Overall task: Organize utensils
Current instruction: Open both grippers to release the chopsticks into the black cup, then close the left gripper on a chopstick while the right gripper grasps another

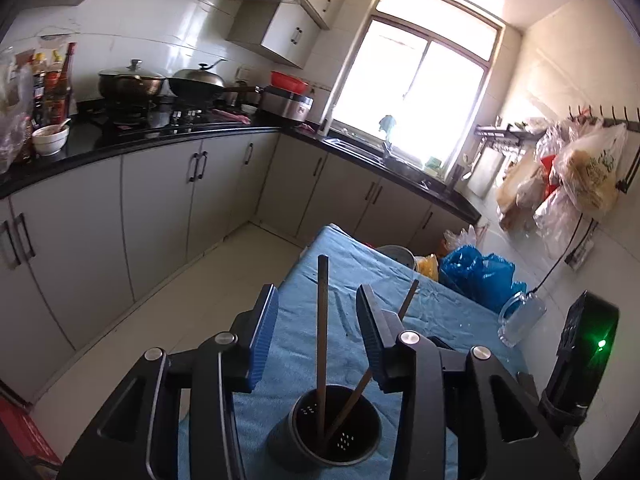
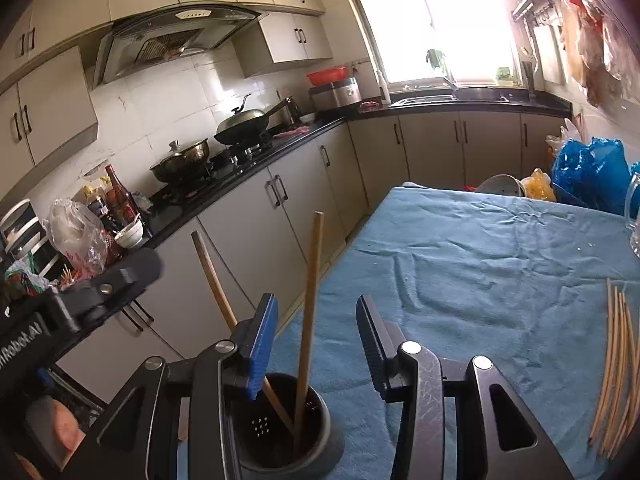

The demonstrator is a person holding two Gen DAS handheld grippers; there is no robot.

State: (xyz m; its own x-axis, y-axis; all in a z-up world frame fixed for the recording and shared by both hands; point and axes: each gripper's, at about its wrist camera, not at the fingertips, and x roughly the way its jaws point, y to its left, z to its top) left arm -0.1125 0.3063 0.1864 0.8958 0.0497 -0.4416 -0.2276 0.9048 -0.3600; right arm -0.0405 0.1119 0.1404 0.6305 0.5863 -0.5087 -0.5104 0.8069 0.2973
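Observation:
A dark round utensil holder (image 1: 334,426) stands on the blue tablecloth (image 1: 432,308) near the table's front edge; it also shows in the right wrist view (image 2: 280,436). Two wooden chopsticks (image 1: 321,344) stand in it, one upright, one leaning (image 2: 308,320). My left gripper (image 1: 318,332) is open above the holder, jaws either side of the upright chopstick, not touching. My right gripper (image 2: 316,340) is open and empty just right of the holder. A bundle of loose chopsticks (image 2: 618,368) lies on the cloth at the right.
Black counter (image 1: 168,136) with pots and bottles runs along the left; cabinets below. Blue plastic bags (image 1: 478,276), a metal bowl (image 2: 502,186) and a clear jug (image 1: 520,318) sit at the table's far right. The other gripper's body (image 1: 582,356) shows at the right edge.

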